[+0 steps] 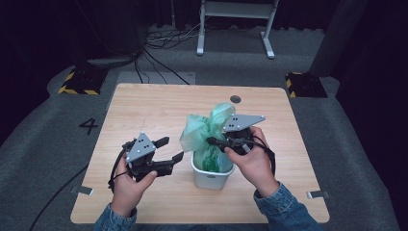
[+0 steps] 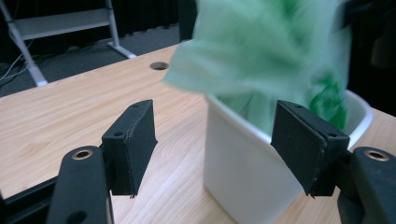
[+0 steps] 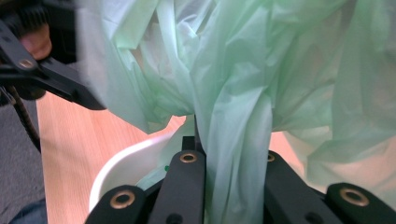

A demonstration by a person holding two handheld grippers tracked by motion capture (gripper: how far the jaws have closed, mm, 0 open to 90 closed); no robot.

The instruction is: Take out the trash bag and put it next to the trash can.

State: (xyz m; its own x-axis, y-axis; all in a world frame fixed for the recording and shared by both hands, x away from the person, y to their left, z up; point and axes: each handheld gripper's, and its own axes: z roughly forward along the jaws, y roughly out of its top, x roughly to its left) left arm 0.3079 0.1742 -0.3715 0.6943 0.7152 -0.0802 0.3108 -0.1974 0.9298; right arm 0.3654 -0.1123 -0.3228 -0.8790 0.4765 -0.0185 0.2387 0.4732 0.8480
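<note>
A small white bin (image 1: 210, 176) stands on the wooden table (image 1: 159, 108), with a thin green plastic bag (image 1: 206, 129) bunched up and rising out of it. My right gripper (image 1: 217, 142) is over the bin, shut on a gathered fold of the bag (image 3: 238, 140); the bin's white rim (image 3: 121, 161) curves below its jaws. My left gripper (image 1: 174, 150) is just left of the bin, open and holding nothing. In the left gripper view its fingers (image 2: 133, 140) frame the bin's wall (image 2: 243, 172) and the bag (image 2: 261, 51) above.
A round cable hole (image 1: 235, 99) sits near the table's far edge. Beyond the table are a white metal frame (image 1: 235, 24), floor cables (image 1: 159, 43) and two yellow-and-black striped blocks (image 1: 79, 82). Bare tabletop lies left of and behind the bin.
</note>
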